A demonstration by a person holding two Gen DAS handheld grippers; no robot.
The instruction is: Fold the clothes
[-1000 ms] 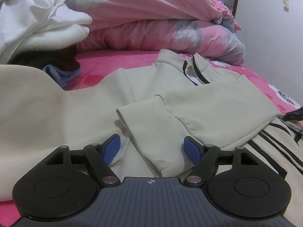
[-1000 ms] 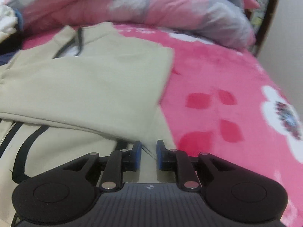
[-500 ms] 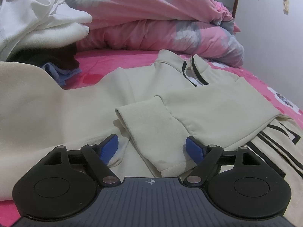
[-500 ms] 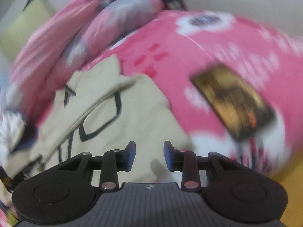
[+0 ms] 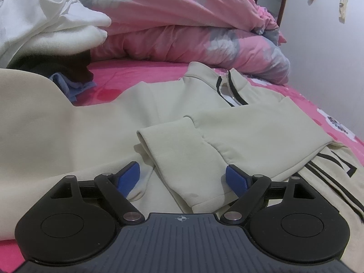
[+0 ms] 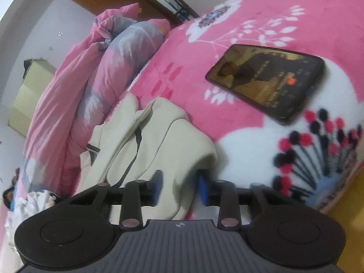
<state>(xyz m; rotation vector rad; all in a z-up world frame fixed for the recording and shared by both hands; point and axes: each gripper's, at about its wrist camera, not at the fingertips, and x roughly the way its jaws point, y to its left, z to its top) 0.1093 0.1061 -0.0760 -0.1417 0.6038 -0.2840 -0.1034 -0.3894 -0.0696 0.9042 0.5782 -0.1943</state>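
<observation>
Right gripper (image 6: 179, 187) has swung a long way in one second: a moment ago it looked flat across the cream jacket (image 5: 159, 122) with its blue fingers almost together, and now it is tipped over and looks along the side of the pink bed cover (image 6: 261, 18). Its fingers now stand apart, with a bunched edge of the jacket between them. The cloth fills the gap, but the picture is a bit blurry there, so I cannot tell if the fingers are really pinching it or only sit around it. A phone (image 6: 266, 82) with its screen lit lies on the bed cover, well away from the jacket. Left gripper (image 5: 182, 179) has hardly moved; its fingers are wide apart and hold nothing, and they sit on both sides of the sleeve cuff (image 5: 182, 159). That sleeve already lies across the front of the jacket, near the zip. The jacket is spread on the bed, in front of the rolled pink quilt (image 5: 193, 34) and a pile of white clothes (image 5: 45, 22). My guess is that the right side of the jacket is about to be lifted and folded over, while the left side waits.
</observation>
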